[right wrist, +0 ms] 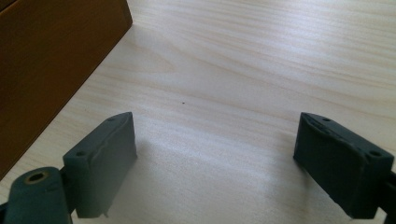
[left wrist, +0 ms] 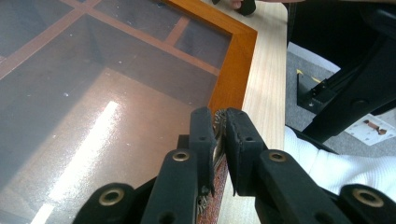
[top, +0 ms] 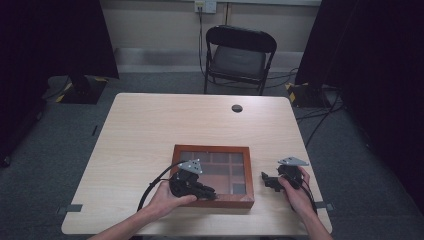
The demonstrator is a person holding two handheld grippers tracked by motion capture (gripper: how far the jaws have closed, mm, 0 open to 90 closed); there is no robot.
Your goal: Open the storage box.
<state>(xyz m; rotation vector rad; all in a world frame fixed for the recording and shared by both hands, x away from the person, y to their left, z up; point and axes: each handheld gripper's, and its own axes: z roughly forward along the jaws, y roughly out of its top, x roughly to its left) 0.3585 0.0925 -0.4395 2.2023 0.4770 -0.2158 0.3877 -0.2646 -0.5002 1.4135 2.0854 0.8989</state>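
- The left gripper (left wrist: 219, 135) was pinched shut on the small metal clasp (left wrist: 218, 122) at the near edge of the glass-lidded brown wooden box (top: 212, 148).
- The right gripper (right wrist: 215, 163) stood wide open and empty (the box just to its left).

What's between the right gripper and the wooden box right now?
Bare tabletop: in the right gripper view, nothing lies between the right gripper and the wooden box.

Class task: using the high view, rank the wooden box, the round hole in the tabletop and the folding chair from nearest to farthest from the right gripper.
Measured from the right gripper:
1. Wooden box, just to its left on the table's near part.
2. Round hole, farther up the tabletop, near the far edge.
3. Folding chair, beyond the table, on the floor by the wall.
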